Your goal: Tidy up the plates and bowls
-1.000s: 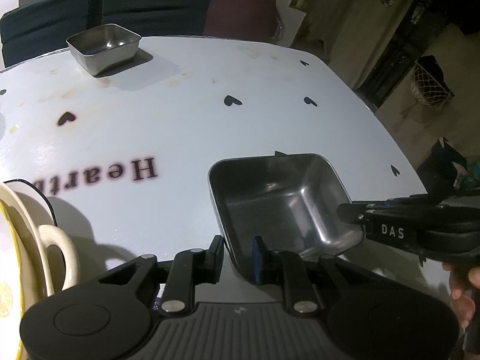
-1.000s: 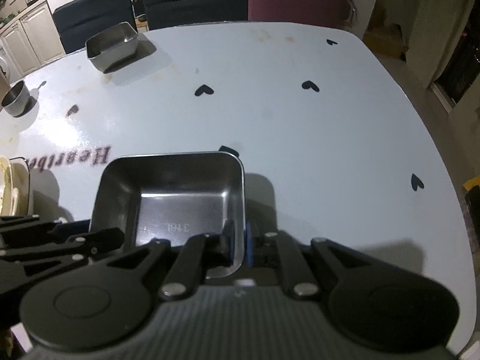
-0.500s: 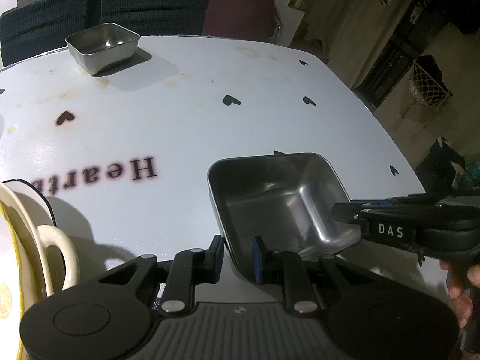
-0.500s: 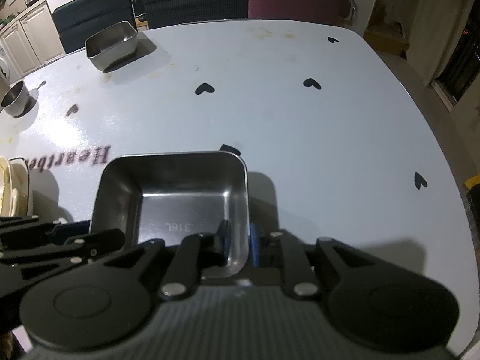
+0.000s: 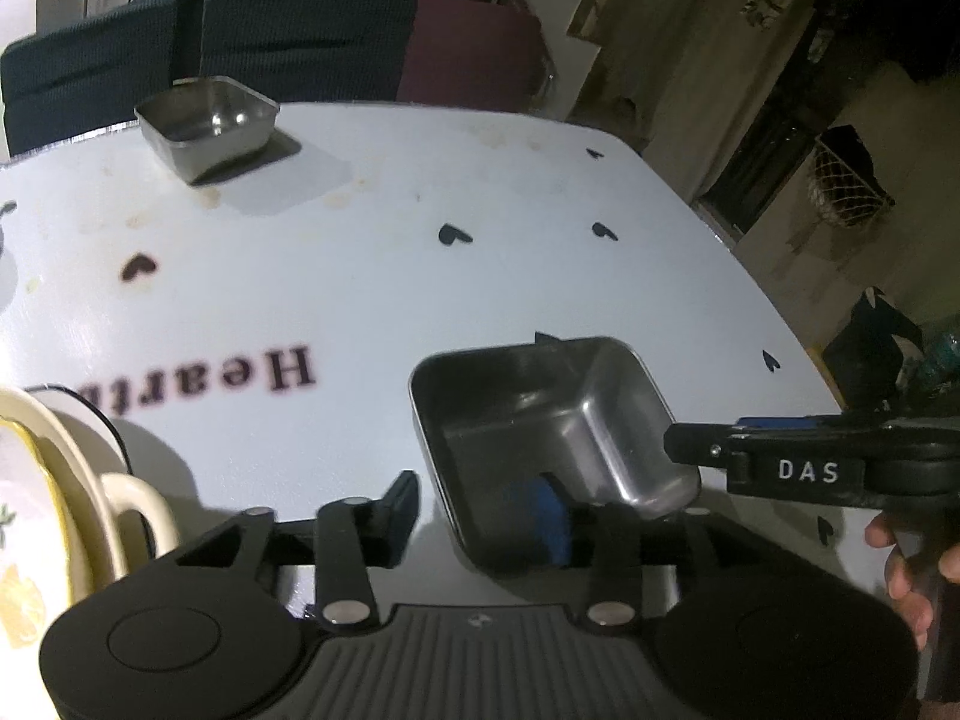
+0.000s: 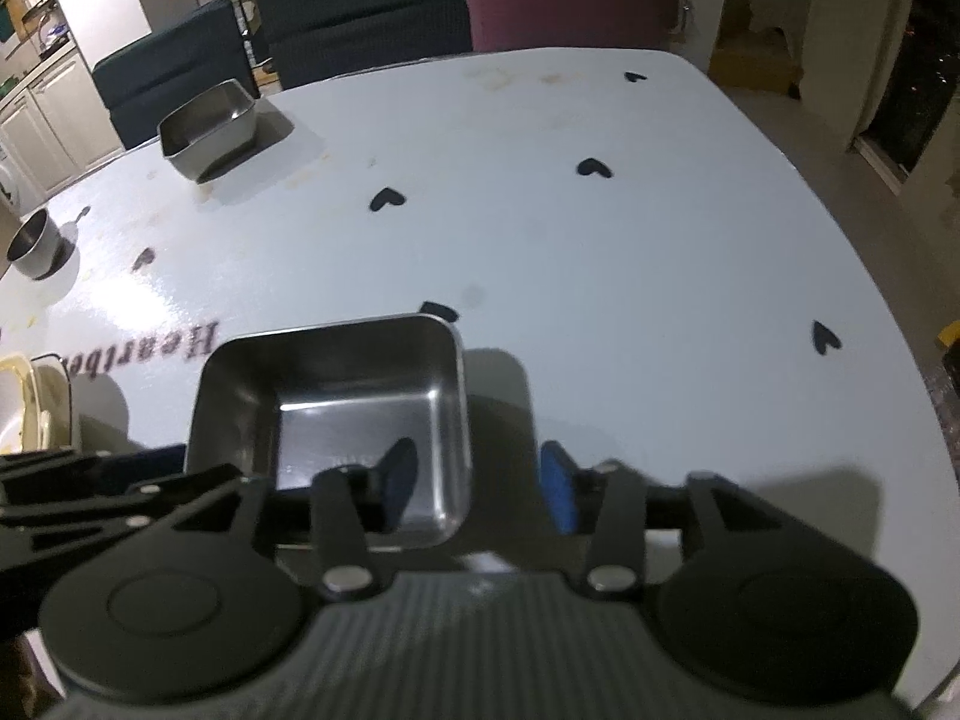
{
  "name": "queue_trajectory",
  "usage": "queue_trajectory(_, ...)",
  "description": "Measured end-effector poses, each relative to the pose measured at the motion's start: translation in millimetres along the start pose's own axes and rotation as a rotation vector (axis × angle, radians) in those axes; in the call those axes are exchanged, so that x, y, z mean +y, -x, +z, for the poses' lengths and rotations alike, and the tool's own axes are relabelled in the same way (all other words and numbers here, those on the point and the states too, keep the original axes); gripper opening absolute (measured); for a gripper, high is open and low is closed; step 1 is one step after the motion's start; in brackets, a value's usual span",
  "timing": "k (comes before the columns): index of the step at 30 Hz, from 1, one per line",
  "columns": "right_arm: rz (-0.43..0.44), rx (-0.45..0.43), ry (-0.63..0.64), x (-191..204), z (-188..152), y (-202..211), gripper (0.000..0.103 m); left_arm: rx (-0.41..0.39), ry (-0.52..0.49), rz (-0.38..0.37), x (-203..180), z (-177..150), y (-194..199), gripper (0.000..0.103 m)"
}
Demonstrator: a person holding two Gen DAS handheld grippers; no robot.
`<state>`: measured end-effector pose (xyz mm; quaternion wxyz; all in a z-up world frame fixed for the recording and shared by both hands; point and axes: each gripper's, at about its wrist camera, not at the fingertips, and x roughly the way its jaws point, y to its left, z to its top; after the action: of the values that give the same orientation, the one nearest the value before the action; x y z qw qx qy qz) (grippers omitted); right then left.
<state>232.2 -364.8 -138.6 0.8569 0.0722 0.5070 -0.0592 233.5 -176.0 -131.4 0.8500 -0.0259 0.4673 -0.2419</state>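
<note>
Both tongs have spread since a moment ago: the left gripper [image 5: 474,510] and right gripper [image 6: 477,483] now straddle opposite walls of the near square stainless-steel tray [image 6: 336,414] without pinching. It sits by the white heart-printed table's [image 6: 630,252] near edge. A second steel tray [image 6: 207,126] stands at the far edge.

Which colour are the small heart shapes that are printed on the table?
The heart shapes are black on the white table; the right wrist view shows them best.

Both wrist views close, facing across table [image 5: 372,276], sharing near steel tray [image 5: 540,414].
</note>
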Motion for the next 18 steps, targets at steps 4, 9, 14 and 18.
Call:
queue_trajectory(4,-0.008,-0.037,-0.018,-4.8,-1.0,9.5,0.084,-0.043,0.007,-0.002,5.1,3.0,13.1,0.083)
queue_trajectory(9,-0.009,-0.110,-0.049,-4.5,0.6,21.6,0.096,-0.118,0.046,-0.016,19.0,11.2,35.0,0.102)
queue_trajectory(14,0.009,-0.176,-0.083,2.8,8.7,27.9,0.103,-0.187,0.060,0.028,42.6,19.5,55.0,0.103)
queue_trajectory(18,0.019,-0.211,-0.085,22.1,18.6,28.9,0.103,-0.225,0.083,0.080,71.6,24.4,70.6,0.103)
